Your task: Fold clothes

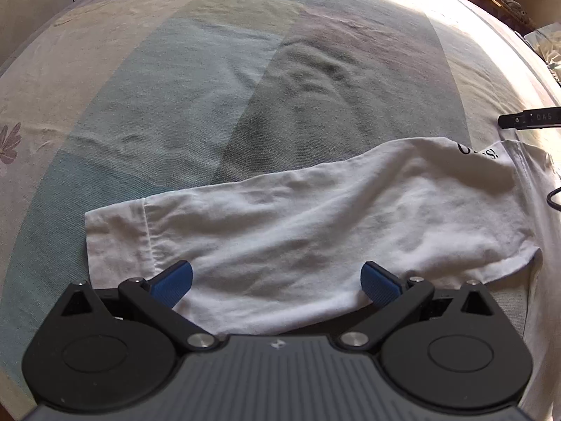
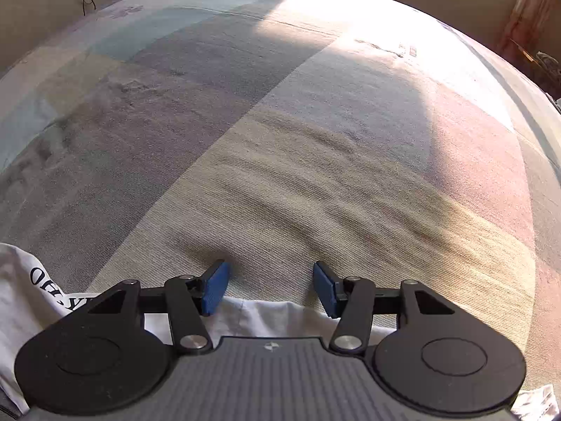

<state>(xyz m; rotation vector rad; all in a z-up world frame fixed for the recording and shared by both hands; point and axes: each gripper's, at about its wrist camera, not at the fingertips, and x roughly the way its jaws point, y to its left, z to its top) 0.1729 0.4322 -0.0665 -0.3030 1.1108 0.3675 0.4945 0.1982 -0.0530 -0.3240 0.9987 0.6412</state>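
Note:
A white T-shirt (image 1: 298,217) with black lettering lies partly folded on the striped bedsheet (image 1: 210,87). My left gripper (image 1: 277,282) hangs just above the shirt's near part, its blue fingers (image 1: 175,282) spread wide with nothing pinched between them. In the right wrist view the shirt (image 2: 31,291) shows at the lower left and under the gripper body. My right gripper (image 2: 271,286) stands open over the sheet (image 2: 298,193) at the shirt's edge, and its pads grip nothing.
A black tool tip (image 1: 526,119) marked with letters juts in from the right edge of the left wrist view. A thin black cable (image 1: 552,200) lies beside the shirt. Bright sunlight falls on the far right of the bed. Cords hang on the wall behind.

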